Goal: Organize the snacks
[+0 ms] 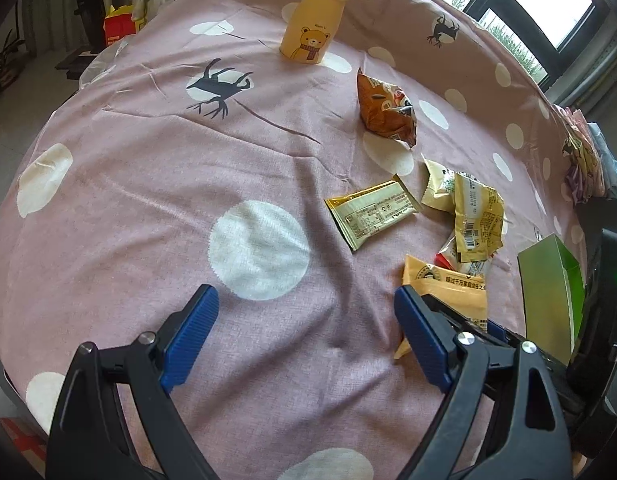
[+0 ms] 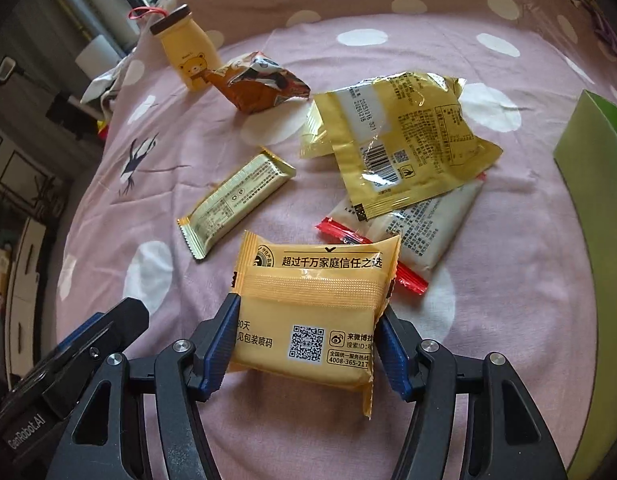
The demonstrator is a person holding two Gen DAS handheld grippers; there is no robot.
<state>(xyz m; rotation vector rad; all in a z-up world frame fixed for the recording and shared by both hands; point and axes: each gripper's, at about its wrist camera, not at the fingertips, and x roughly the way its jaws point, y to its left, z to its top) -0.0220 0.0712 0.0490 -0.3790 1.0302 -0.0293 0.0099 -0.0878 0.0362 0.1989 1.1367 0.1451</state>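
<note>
My right gripper (image 2: 308, 340) is shut on an orange snack packet (image 2: 308, 312), its blue pads pressing both sides; the packet also shows in the left wrist view (image 1: 448, 292). My left gripper (image 1: 304, 328) is open and empty over the pink cloth. On the cloth lie a gold snack bar (image 2: 236, 204) (image 1: 372, 212), a large yellow packet (image 2: 404, 140) (image 1: 476, 212), a white packet with red ends (image 2: 420, 224) under it, and a brown crumpled packet (image 2: 260, 84) (image 1: 384, 108). A green box (image 2: 592, 168) (image 1: 548, 292) stands open at the right.
A yellow bear-print bottle (image 2: 188, 56) (image 1: 312, 24) stands upright at the far side. The pink spotted cloth (image 1: 148, 200) covers a round surface that falls away at the left. Clutter and a window lie beyond the far edge.
</note>
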